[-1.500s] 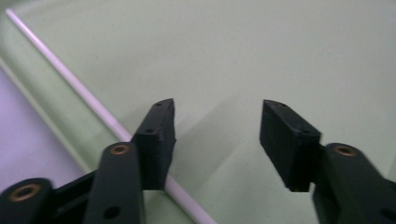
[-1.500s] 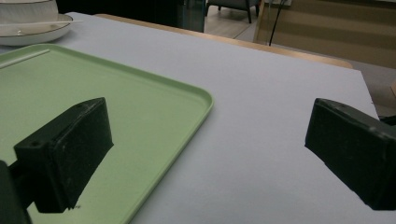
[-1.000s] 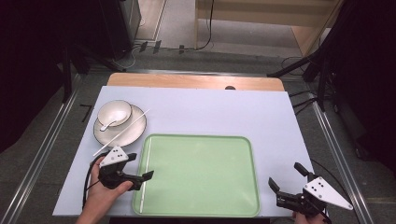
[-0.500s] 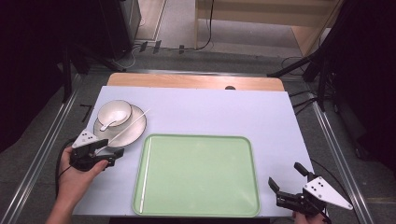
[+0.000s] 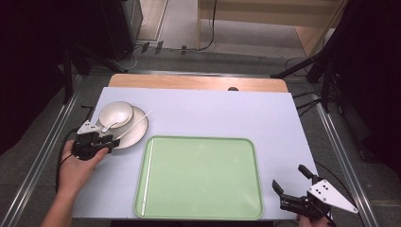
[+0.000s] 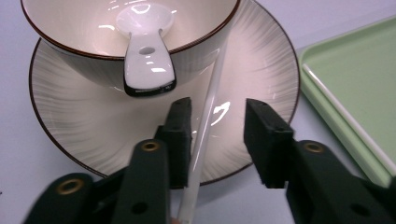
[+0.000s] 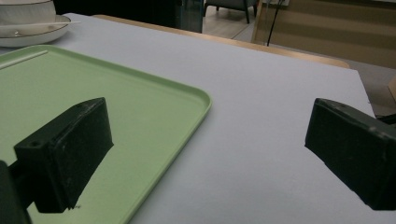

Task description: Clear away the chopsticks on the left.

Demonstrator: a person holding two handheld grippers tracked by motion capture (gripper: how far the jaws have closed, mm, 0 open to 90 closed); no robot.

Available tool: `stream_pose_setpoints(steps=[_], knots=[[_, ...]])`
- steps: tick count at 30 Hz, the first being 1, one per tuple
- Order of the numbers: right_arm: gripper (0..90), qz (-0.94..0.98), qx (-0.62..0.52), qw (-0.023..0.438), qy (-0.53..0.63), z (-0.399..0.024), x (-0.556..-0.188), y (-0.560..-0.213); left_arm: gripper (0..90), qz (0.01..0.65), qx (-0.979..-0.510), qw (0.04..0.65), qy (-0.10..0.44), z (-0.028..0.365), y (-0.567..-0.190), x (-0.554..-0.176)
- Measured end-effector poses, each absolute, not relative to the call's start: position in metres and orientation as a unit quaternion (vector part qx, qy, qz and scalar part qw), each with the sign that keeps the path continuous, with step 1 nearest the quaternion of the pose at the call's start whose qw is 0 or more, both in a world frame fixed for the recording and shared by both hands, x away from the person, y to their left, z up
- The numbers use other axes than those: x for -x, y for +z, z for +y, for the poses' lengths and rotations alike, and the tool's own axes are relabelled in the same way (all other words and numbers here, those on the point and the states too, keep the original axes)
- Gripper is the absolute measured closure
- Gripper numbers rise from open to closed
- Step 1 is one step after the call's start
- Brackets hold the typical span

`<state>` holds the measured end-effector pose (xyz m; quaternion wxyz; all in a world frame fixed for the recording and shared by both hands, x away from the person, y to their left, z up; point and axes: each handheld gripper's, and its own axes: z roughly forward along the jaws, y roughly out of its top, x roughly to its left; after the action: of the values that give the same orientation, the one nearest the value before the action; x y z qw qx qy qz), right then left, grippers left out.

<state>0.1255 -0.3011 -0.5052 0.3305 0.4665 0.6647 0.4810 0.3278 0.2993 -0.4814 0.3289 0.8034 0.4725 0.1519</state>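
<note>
Green tray (image 5: 203, 177) lies near the middle of the pale table (image 5: 213, 111) in the high view, a white chopstick (image 5: 147, 176) along its left side. At far left, the left gripper (image 5: 108, 140) reaches the near edge of a plate (image 5: 135, 134) bearing a bowl (image 5: 115, 113) and spoon (image 5: 109, 125). The right gripper (image 5: 289, 188) sits at the near right corner, jaws wide apart.

From the left gripper view, a second chopstick (image 6: 205, 128) lies across the plate between the jaws, which have just been closing; the left pad (image 6: 180, 135) sits just beside it, the right one apart.

From the right gripper view, the jaws stand wide over tray edge and bare table.
</note>
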Motion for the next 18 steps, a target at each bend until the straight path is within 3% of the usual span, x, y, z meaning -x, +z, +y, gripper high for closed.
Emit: stream_pose_setpoints(steps=[9,14,18], knots=[[0.9,0.664,-0.469,0.328,0.482,-0.304,-0.126,-0.506,68.8,0.464,-0.823,0.281,0.166,0.286,-0.491,-0.348],[0.9,0.663,-0.469,0.329,0.482,-0.304,-0.125,-0.506,83.5,0.433,-0.843,0.275,0.163,0.281,-0.492,-0.348],[0.9,0.664,-0.47,0.327,0.481,-0.303,-0.125,-0.506,85.3,0.42,-0.85,0.274,0.159,0.28,-0.492,-0.346]])
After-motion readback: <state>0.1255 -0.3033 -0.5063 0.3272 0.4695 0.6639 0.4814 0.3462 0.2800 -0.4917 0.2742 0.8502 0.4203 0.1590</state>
